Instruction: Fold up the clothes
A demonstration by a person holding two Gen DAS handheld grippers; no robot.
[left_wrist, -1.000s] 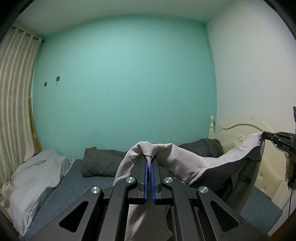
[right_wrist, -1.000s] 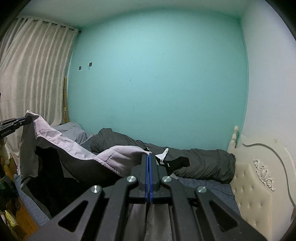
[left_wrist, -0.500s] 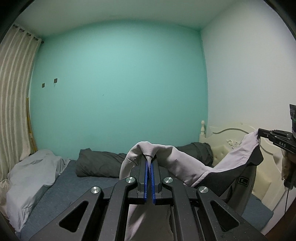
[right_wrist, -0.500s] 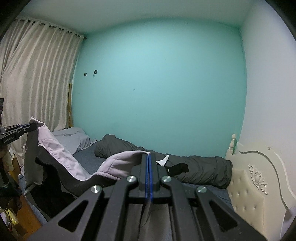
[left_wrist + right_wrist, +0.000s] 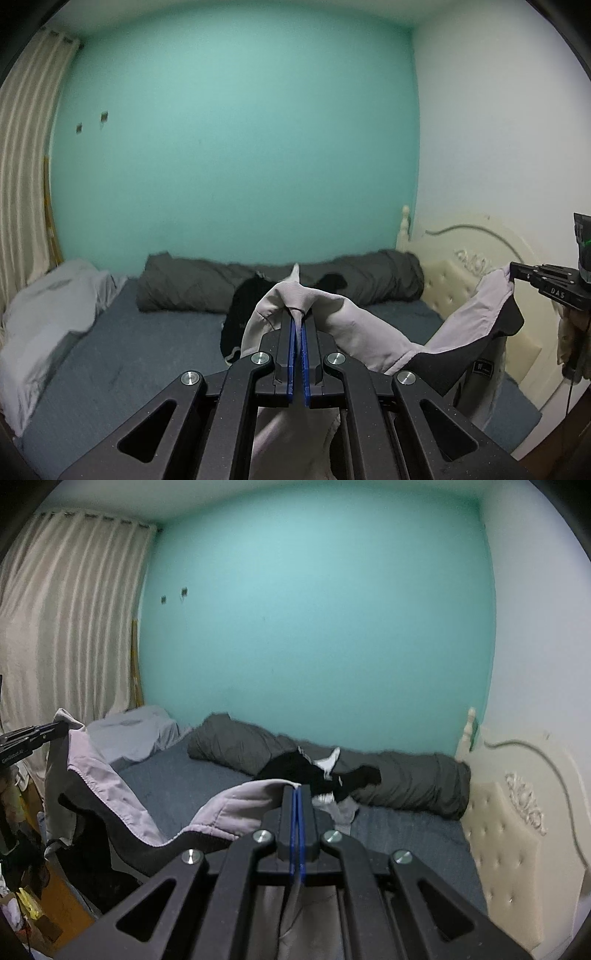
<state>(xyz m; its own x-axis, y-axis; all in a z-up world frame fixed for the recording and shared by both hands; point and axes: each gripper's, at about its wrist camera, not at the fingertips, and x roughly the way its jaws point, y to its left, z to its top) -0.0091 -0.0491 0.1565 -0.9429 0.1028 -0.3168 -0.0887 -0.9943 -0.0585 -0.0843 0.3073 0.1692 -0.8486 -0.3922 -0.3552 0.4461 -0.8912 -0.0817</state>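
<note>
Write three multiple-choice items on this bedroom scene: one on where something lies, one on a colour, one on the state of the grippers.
1. Where does the rolled dark grey duvet lie?
A. along the far side of the bed, against the wall
B. on the floor
C. hanging from the curtain

2. What colour is the wall behind the bed?
A. yellow
B. turquoise
C. red

3. How is the grey garment held?
A. by the left gripper only
B. lying flat and untouched
C. pinched by both grippers, slung between them

Answers:
1 A: the duvet runs along the bed's far edge below the wall.
2 B: the whole far wall is turquoise.
3 C: the left gripper has its fingers shut on a fold, and the right gripper is clamped on another edge, with cloth sagging between.
</note>
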